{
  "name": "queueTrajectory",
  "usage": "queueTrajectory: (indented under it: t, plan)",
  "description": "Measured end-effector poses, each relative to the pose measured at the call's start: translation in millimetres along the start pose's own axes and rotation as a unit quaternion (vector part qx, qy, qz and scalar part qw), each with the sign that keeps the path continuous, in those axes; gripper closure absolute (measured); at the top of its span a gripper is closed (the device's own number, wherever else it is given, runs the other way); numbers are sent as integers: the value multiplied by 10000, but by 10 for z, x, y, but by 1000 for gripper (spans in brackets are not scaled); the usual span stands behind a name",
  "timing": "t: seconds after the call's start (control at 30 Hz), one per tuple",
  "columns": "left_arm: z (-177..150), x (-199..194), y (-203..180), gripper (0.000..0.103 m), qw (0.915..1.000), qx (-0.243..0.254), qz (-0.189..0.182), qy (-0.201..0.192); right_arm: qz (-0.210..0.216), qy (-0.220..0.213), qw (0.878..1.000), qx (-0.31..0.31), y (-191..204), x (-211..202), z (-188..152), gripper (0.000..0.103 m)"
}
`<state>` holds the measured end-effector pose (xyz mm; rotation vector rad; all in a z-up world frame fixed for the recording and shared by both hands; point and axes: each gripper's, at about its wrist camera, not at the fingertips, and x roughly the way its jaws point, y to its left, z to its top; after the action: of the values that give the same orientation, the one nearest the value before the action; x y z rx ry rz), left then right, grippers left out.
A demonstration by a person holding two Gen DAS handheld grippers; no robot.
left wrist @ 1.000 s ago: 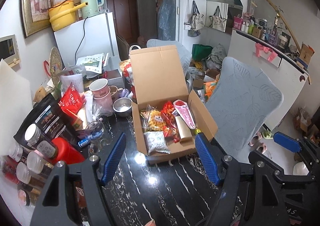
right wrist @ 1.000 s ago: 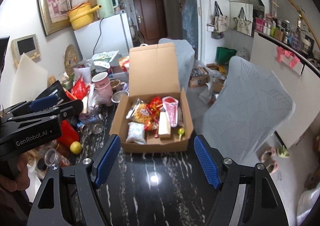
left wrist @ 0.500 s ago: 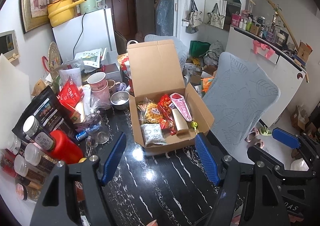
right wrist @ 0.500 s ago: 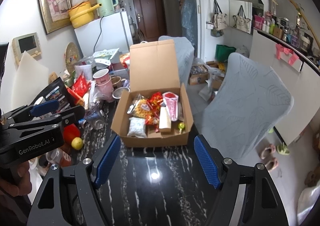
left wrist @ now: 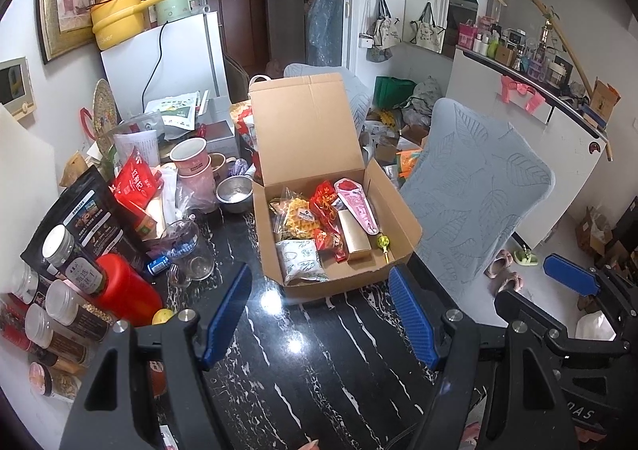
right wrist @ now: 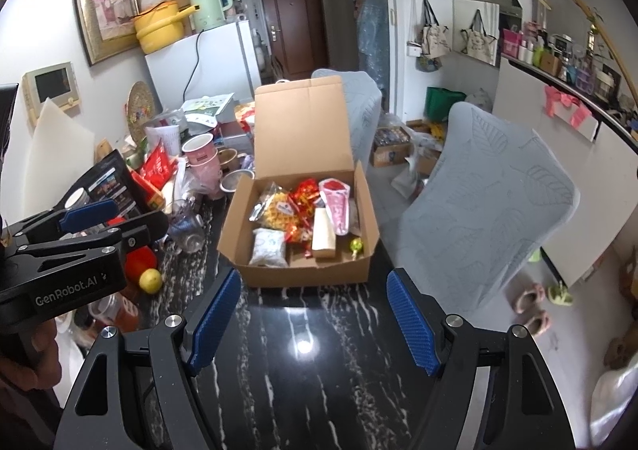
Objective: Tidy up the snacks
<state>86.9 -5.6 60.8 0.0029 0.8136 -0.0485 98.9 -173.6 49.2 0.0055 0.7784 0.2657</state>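
Observation:
An open cardboard box (left wrist: 398, 222) with its lid up stands on the black marble table (left wrist: 319, 350); it also shows in the right wrist view (right wrist: 303, 274). It holds several snacks: a yellow snack bag (left wrist: 297, 216), a white pouch (left wrist: 301, 256), red packets (left wrist: 325, 196), a pink pack (left wrist: 357, 202), a beige bar (left wrist: 353, 236) and a green lollipop (left wrist: 383, 240). My left gripper (left wrist: 319, 314) is open and empty, in front of the box. My right gripper (right wrist: 313, 320) is open and empty, also in front of the box.
Clutter fills the table's left: jars (left wrist: 71, 262), a red container (left wrist: 125, 288), a lemon (right wrist: 150, 280), a glass cup (left wrist: 191, 250), pink mugs (left wrist: 191, 162), a steel bowl (left wrist: 234, 192). A grey covered chair (left wrist: 478, 190) stands right of the table.
Both grippers have pulled back and risen a little from the box, which now looks smaller and farther. Both stay open and empty.

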Motion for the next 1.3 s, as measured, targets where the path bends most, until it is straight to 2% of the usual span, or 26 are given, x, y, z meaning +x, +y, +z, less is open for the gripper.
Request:
queueTrajectory:
  t: [1.3]
  plan:
    - [-32,106,34,32,9997,125,-177,96,-186,120,9997,67,-26,24,-78,26]
